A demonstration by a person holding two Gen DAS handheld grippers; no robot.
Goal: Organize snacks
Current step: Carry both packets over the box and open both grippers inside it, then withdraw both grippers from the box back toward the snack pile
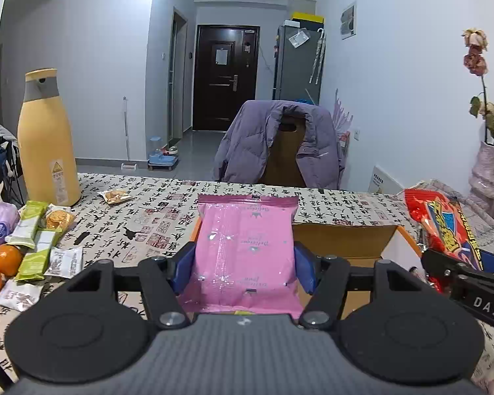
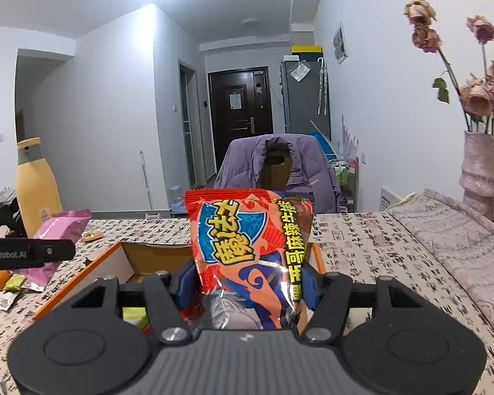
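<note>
My left gripper is shut on a pink snack bag, its blue pads pressing the bag's two sides. The bag hangs above the near left part of an open cardboard box with orange edges. My right gripper is shut on a red and blue snack bag, held above the same box. A yellow-green packet lies inside the box. From the left wrist view the red bag and right gripper show at the right. From the right wrist view the pink bag shows at the left.
On the table's left lie green bar packets, small white and biscuit packets, oranges and a tall yellow bottle. A chair with a purple jacket stands behind the table. A vase of dried roses stands at the right.
</note>
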